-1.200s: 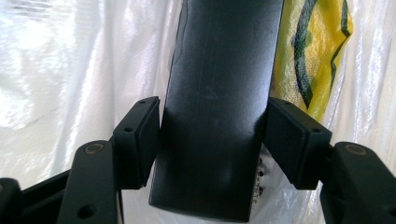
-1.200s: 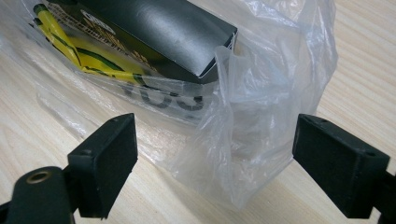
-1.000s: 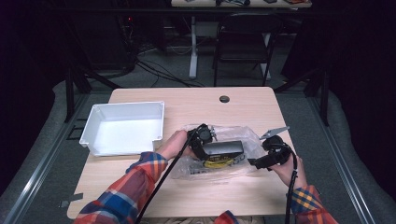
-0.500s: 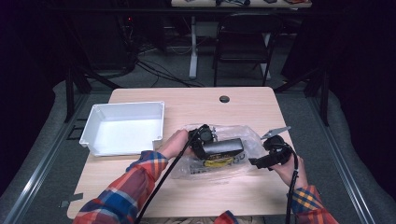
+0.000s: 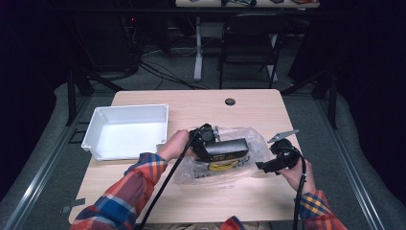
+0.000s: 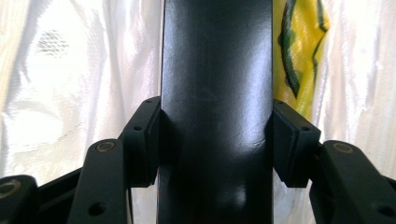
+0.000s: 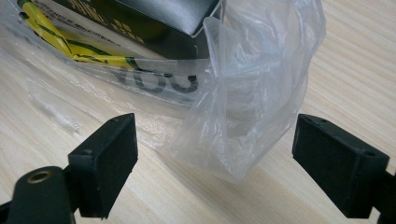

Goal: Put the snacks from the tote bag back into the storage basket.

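The wooden counter [image 5: 201,196] carries a white tray [image 5: 125,129] well off to the far side of the left gripper [image 5: 210,143] from the right gripper [image 5: 280,158], and between the two grippers lies a crumpled clear plastic bag [image 5: 249,143]. The left gripper's jaws are clamped on the two sides of a black box [image 6: 217,93] that sits in the bag, with the bag's film and a yellow printed item [image 6: 299,60] beyond them. The right gripper's jaws stand wide apart just above the counter, a bunched end of the bag [image 7: 247,107] reaching into the gap between them without touching either pad, the box [image 7: 154,14] farther ahead.
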Demonstrator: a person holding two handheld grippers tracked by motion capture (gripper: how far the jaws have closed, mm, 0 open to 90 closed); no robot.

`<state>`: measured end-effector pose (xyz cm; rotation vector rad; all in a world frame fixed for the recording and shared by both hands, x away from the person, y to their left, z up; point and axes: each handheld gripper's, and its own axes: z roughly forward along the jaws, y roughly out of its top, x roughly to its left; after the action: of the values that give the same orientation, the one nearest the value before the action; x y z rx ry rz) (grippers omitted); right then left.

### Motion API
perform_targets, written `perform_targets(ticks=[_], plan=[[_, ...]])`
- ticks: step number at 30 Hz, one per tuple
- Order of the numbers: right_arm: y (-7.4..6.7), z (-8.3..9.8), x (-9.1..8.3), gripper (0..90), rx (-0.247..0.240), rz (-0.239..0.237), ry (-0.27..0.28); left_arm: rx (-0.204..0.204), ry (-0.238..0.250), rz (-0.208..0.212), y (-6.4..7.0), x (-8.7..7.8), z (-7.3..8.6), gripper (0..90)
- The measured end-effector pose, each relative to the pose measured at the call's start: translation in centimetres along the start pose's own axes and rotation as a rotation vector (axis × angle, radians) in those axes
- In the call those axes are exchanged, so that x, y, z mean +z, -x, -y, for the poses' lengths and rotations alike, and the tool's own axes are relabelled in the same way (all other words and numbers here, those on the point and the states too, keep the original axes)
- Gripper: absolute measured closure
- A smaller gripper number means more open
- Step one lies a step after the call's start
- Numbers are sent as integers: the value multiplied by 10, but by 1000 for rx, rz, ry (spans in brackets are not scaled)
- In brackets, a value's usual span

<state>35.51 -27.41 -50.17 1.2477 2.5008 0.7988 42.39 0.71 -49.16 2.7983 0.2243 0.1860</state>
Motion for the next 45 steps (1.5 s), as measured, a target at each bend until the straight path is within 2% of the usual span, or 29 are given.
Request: perform_targets(ticks=[14,17,20,22,26,36,45], plan=[[3,2,1,135,16,-2,-12,9,49,-3,-3,-29,2,434],[3,3,1,136,18,1,-11,21,54,0,-4,-36,3,434],[4,4,1,135,14,2,-12,14,66,7,-4,-42,3,434],[5,4,2,135,21,-14,-9,15,77,6,-4,-47,3,434],[5,5,2,135,22,-14,-11,25,86,9,-4,-56,2,434],[5,6,5,135,24,-12,-15,31,121,-5,-7,-77,2,435],[4,7,3,139,22,-3,-23,31,126,-36,-16,-100,6,434]])
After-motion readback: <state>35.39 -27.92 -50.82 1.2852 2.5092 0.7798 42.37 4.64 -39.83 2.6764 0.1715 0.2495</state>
